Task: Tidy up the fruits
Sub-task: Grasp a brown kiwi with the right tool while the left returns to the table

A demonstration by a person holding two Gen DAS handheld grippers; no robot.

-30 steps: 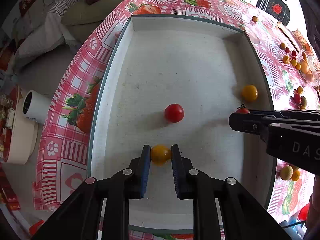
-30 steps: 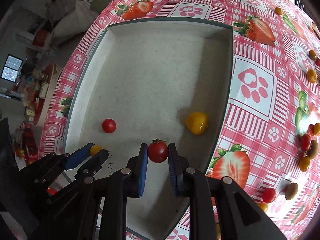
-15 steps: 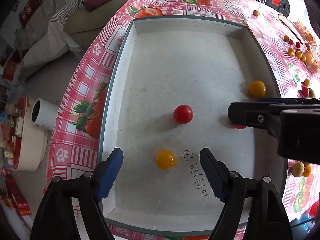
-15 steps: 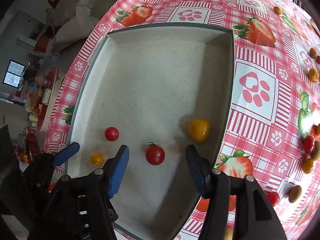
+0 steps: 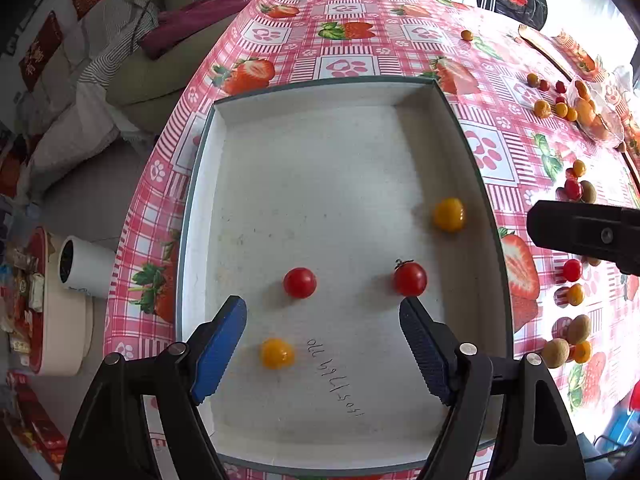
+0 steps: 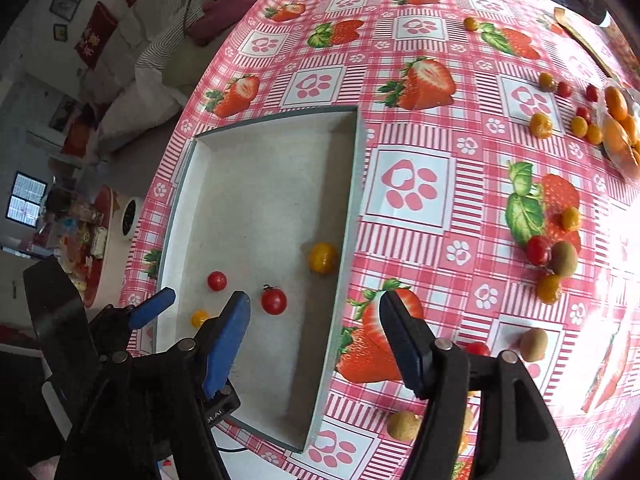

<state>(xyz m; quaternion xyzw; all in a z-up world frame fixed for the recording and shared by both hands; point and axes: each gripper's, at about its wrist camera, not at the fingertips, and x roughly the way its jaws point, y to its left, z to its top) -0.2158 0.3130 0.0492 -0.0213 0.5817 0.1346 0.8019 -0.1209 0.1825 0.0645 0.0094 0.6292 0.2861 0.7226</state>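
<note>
Four fruits sit in the white tray (image 5: 200, 208) so far. Left to right in my left view: small yellow tomato (image 5: 277, 353) near the front wall, plain red tomato (image 5: 300, 282) behind it, red tomato with stem (image 5: 410, 278), bigger yellow tomato (image 5: 449, 214) close to the right wall.

Left gripper (image 5: 322, 344): jaws wide, pads clear of everything. The small yellow tomato lies on the tray floor between the fingers, nearer the left one, untouched.

Right gripper (image 6: 314, 346): jaws opening, already fairly wide, nothing between the pads. It hangs over the tray's right wall and the checked tablecloth (image 6: 408, 192); the stemmed tomato (image 6: 274, 300) rests just ahead of my left finger, free.

Judgement: both drops look done, and the next step is fetching more. Plenty of loose fruit lies on the cloth to the right: a red and brown pair (image 6: 552, 254), a brown one (image 6: 533, 344) and a pale one (image 6: 404, 425) near my right finger.

To do it well:
- Lift both grippers straight off first, so a finger doesn't nudge a tomato and set it rolling.
- Keep jaws wide on approach, and centre one fruit between the pads.
- Where fruits touch, come in from the free side.
- Squeeze gently; tomatoes likely bruise or squirt out.
- Keep the two grippers apart over the tray.
</note>
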